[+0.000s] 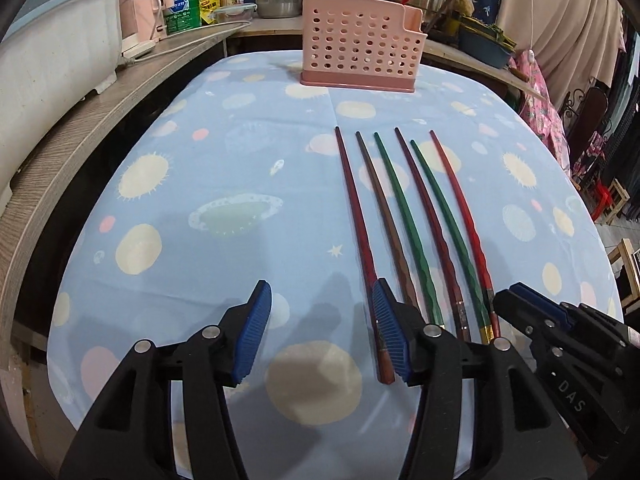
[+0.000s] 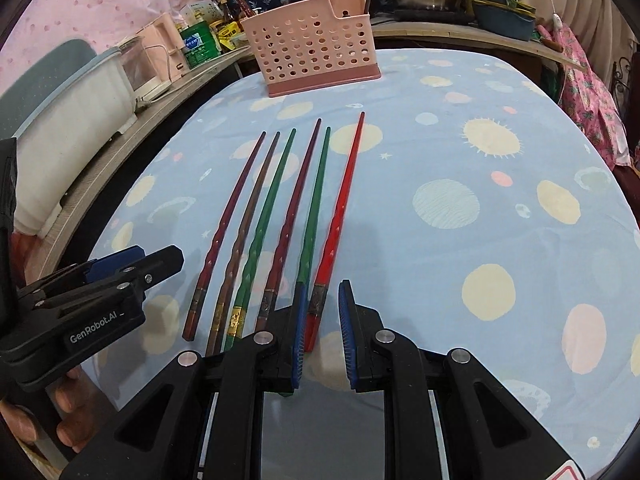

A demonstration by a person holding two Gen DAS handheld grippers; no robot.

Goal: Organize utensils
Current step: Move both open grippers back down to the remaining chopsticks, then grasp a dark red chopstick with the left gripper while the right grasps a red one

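Blue-padded left gripper [image 1: 322, 332] hangs tilted down at lower centre, jaws apart and empty, beside the leftmost of six chopsticks [image 1: 404, 220]. Right gripper [image 2: 323, 328], narrowly parted, straddles the red chopstick [image 2: 340, 216] without clamping. Pink holder [image 1: 360, 44] stands at the tablecloth's [image 1: 200, 168] far edge, open cloth between.

Bright, even indoor light, soft shadows on the tablecloth [image 1: 240, 168], sharp centre, strong fisheye bending at edges.
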